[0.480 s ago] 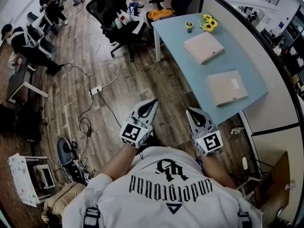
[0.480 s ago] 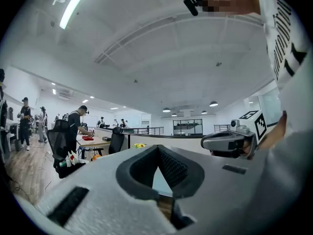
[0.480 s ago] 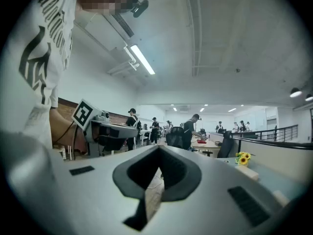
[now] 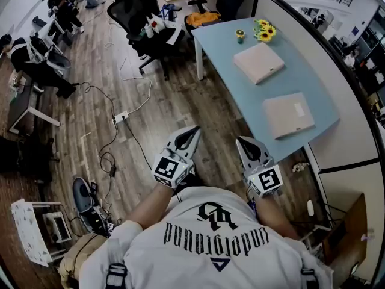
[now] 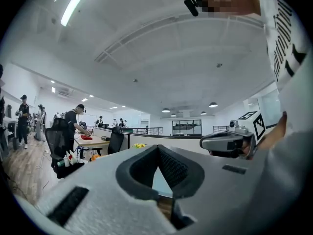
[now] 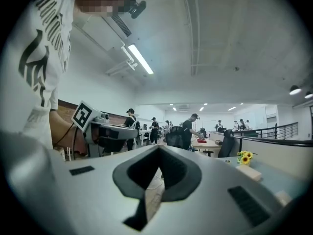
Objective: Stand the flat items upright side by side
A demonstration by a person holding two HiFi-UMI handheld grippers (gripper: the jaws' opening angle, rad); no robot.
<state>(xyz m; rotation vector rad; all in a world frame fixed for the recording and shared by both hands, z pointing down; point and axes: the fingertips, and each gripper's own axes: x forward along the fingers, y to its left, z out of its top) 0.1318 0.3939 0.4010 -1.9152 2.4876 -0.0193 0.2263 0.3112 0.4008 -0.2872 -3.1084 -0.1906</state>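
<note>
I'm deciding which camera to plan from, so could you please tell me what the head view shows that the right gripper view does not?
Only the head view shows the cables and power strip on the wooden floor, and the person's shirt. Only the right gripper view shows the ceiling light and the right gripper with its fingers shut, seen end-on. Both show the blue table, the sunflowers, the flat item lying beside them, and the left gripper.
</note>
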